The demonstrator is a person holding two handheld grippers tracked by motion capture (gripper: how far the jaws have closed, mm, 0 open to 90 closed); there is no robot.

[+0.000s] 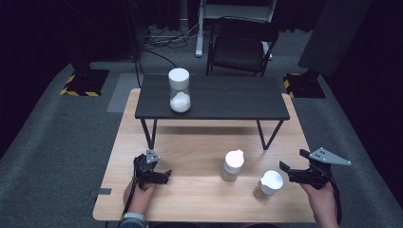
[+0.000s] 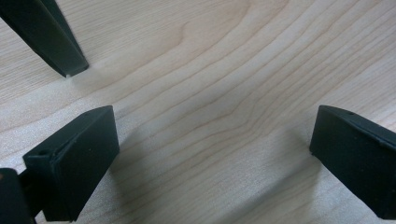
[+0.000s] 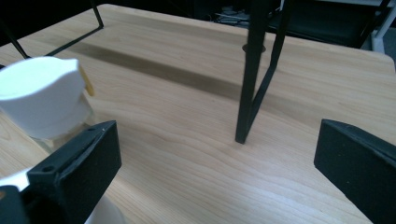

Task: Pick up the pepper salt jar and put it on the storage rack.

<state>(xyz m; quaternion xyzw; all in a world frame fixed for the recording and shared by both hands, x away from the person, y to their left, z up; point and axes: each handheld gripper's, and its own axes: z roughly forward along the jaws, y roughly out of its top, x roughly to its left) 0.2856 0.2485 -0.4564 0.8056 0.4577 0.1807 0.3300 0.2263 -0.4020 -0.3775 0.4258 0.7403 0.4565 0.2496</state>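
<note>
- High view: The right claw (image 1: 291, 167) is wide apart and holds nothing. The near jar (image 1: 268, 185), with a white lid, stands just beside it, a little toward the person. It looks like the next thing to grab. To do it well, I think the claw should turn to face the jar, slide one jaw to each side of the glass under the lid, then squeeze slowly.
- High view: A second jar (image 1: 232, 165) stands past the near one, farther from the right claw. Go in gently so the jaws do not bump it over.
- High view: The left claw (image 1: 164, 176) is low over the bench (image 1: 190, 199), well apart from both jars. A tall jar (image 1: 179, 90) with white stuff inside stands on the little black table (image 1: 228, 97), far ahead of both claws.
- Left gripper view: The left claw (image 2: 210, 140) is wide apart with bare wood between the jaws. A black table leg (image 2: 51, 37) stands ahead of it.
- Right gripper view: The right claw (image 3: 215, 154) is wide apart. A white jar lid (image 3: 39, 93) sits ahead of its left jaw, not between the jaws. Another white bit (image 3: 105, 212) peeks out under that jaw; it is cut off, so I cannot tell which jar it is.
- What is inside the two small jars is hard to make out.
</note>
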